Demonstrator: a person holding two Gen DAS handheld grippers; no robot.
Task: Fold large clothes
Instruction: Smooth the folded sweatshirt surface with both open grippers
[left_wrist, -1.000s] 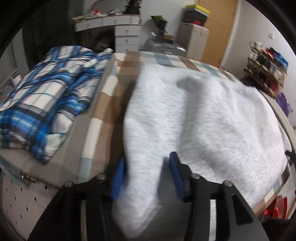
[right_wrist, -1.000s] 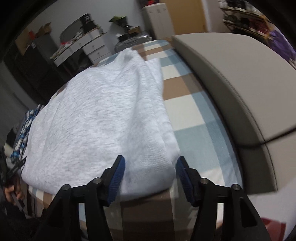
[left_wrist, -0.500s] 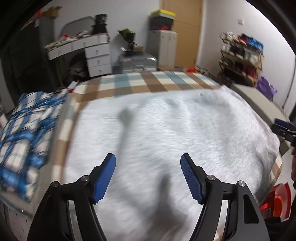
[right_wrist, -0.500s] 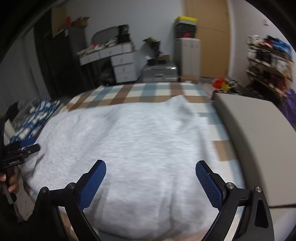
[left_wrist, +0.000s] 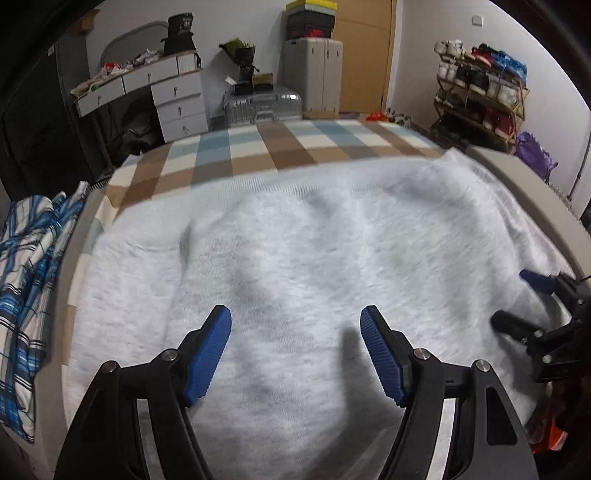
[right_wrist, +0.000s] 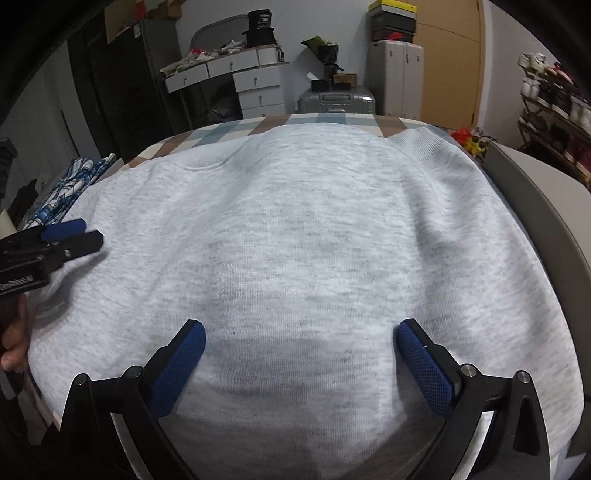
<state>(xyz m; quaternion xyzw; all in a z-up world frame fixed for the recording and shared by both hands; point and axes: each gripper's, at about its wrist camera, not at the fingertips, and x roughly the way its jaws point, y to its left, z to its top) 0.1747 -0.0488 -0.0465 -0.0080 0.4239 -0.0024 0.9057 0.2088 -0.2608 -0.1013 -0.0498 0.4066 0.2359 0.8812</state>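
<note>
A large light grey sweatshirt (left_wrist: 314, 251) lies spread flat on the checkered bed (left_wrist: 258, 147), ribbed hem at the far side. It fills the right wrist view (right_wrist: 303, 229) too. My left gripper (left_wrist: 295, 354) is open and empty, above the garment's near edge. My right gripper (right_wrist: 301, 354) is open wide and empty, also over the near edge. The right gripper shows at the right edge of the left wrist view (left_wrist: 532, 299). The left gripper shows at the left edge of the right wrist view (right_wrist: 70, 236).
A blue plaid shirt (left_wrist: 26, 295) lies bunched on the bed's left side. A grey padded bed frame (right_wrist: 535, 192) runs along the right. Beyond the bed stand a white drawer desk (left_wrist: 159, 92), a silver suitcase (left_wrist: 262, 105) and a shoe rack (left_wrist: 480, 88).
Both grippers let go of the grey sweatshirt, opened wide and pulled back. The views swung from the garment's side edges to face it square on. The sweatshirt now lies flat.
</note>
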